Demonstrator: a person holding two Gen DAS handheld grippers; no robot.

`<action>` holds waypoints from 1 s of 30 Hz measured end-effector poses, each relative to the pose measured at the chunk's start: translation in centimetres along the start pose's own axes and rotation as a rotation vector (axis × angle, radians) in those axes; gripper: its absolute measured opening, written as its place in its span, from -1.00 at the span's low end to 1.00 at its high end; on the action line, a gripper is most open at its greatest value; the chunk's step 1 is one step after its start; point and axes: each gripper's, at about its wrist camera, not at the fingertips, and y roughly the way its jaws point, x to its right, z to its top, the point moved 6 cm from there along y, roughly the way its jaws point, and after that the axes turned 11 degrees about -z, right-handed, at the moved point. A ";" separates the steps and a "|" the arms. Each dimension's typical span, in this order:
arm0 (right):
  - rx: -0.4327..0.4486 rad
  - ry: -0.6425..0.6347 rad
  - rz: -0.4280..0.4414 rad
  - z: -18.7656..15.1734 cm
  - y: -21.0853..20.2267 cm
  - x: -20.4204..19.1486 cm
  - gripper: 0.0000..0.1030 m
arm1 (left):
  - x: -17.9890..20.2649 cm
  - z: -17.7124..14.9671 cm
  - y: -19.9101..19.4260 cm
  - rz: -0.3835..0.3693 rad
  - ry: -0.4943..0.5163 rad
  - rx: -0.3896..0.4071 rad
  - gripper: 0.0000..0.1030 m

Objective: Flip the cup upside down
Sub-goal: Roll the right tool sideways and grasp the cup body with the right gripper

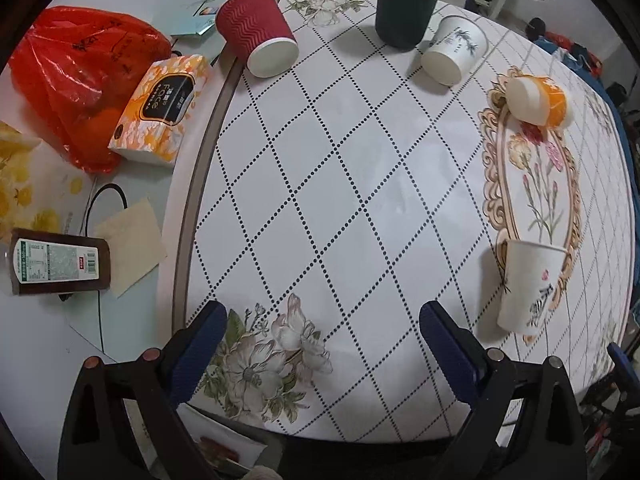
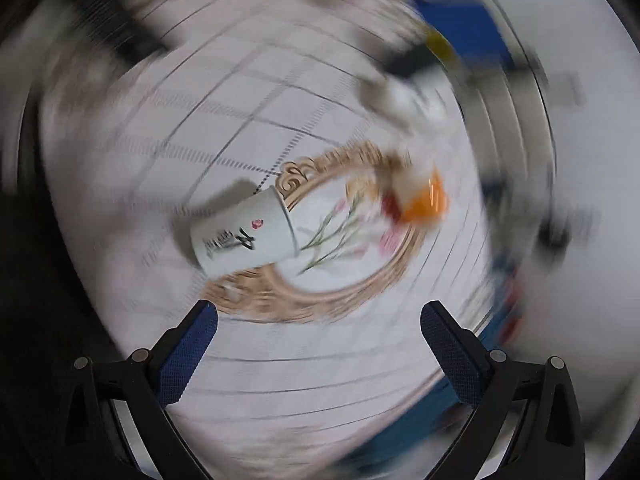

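Observation:
A white paper cup with black calligraphy (image 1: 530,284) stands upside down on the floral tablecloth at the right; it also shows in the blurred right wrist view (image 2: 244,234). My left gripper (image 1: 322,322) is open and empty above the table's near edge, well left of that cup. My right gripper (image 2: 318,322) is open and empty, just short of the cup. A red ribbed cup (image 1: 256,34), a white bamboo-print cup (image 1: 454,50) and an orange cup (image 1: 538,98) stand upside down. A dark green cup (image 1: 406,8) stands upright at the back.
A tissue pack (image 1: 160,110), a red plastic bag (image 1: 80,80), a dark sauce bottle (image 1: 58,266) and a black cable (image 1: 100,216) lie to the left on the glass table (image 1: 40,340). The right wrist view is heavily motion-blurred.

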 end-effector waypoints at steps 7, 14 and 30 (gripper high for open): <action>0.300 -0.910 -0.268 -1.1 1.9 -5.8 1.00 | 0.1 0.1 2.8 0.035 -0.080 -0.046 0.92; 0.575 -1.499 -0.484 -3.6 7.0 -8.7 0.96 | -0.8 -0.5 4.7 0.074 -0.178 -0.075 0.93; 0.665 -1.684 -0.413 -2.8 10.5 -10.9 0.72 | -2.5 -1.7 7.5 0.057 -0.194 -0.130 0.92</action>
